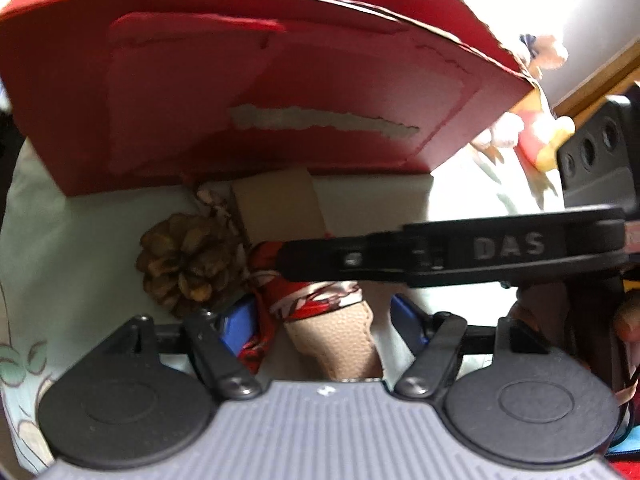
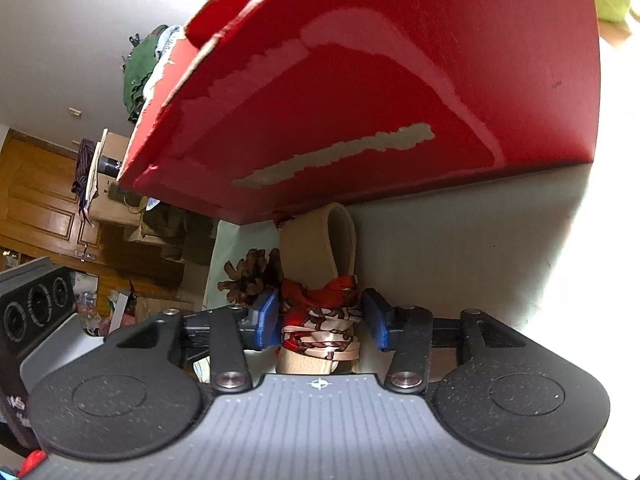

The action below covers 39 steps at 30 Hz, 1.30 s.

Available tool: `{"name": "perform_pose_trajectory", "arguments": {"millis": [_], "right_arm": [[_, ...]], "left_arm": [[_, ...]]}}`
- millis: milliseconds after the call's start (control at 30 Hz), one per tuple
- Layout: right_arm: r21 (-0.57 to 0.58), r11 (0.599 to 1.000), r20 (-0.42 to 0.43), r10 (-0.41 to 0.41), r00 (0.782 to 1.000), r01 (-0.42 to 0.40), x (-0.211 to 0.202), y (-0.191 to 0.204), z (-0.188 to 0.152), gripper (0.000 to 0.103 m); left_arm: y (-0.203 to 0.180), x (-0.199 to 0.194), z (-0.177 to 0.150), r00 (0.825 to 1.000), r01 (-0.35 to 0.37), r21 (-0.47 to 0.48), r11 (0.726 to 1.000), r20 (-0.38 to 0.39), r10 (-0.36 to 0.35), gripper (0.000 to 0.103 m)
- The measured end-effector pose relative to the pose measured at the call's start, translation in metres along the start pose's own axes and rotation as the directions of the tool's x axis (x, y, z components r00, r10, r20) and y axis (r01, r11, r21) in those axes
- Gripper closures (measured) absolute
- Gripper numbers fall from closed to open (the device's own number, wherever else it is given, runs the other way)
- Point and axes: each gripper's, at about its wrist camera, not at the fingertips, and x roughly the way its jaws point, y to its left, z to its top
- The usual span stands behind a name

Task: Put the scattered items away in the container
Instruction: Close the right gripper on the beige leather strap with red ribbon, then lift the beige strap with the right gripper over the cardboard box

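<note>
Blue-padded fingers (image 2: pixel 267 317) of the right gripper (image 2: pixel 320 318) flank the scarf-wrapped tan strap (image 2: pixel 320 316), the left pad touching; the left gripper (image 1: pixel 320 322) straddles it, part open. Beyond: pine cone (image 1: pixel 188 260), red box (image 1: pixel 256 92).

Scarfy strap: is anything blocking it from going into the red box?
Only the red box's own near wall, which rises right behind the scarf-wrapped strap; the strap would probably need lifting over it. The pine cone sits beside the strap, not in the path. The left gripper and right gripper both straddle the strap.
</note>
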Motion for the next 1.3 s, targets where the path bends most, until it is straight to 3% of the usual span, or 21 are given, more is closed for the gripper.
{"name": "perform_pose_trajectory", "arguments": {"millis": [133, 600, 767, 1000, 1300], "right_arm": [[0.023, 1.0, -0.007, 0.001, 1.0, -0.001, -0.005, -0.006, 0.002, 0.066], [0.139, 0.99, 0.043, -0.023, 0.999, 0.017, -0.056, -0.051, -0.007, 0.069], [0.133, 0.991, 0.051, -0.02, 0.998, 0.014, -0.066, -0.061, -0.007, 0.07], [0.105, 0.994, 0.034, -0.01, 0.999, 0.007, -0.073, -0.071, -0.002, 0.072], [0.064, 0.998, 0.02, 0.0, 1.0, -0.002, -0.072, -0.076, -0.003, 0.064]], "left_arm": [[-0.006, 0.001, 0.001, 1.0, -0.005, 0.04, 0.999, -0.003, 0.005, 0.029], [-0.054, 0.018, 0.013, 0.998, 0.047, 0.21, 0.977, -0.055, -0.036, 0.024], [-0.055, 0.018, 0.014, 0.996, 0.072, 0.187, 0.98, -0.066, -0.061, 0.021], [-0.067, 0.028, 0.016, 0.997, 0.045, 0.183, 0.982, -0.064, -0.033, 0.026], [-0.076, 0.038, 0.017, 0.999, -0.023, 0.171, 0.985, -0.037, 0.03, 0.027]]}}
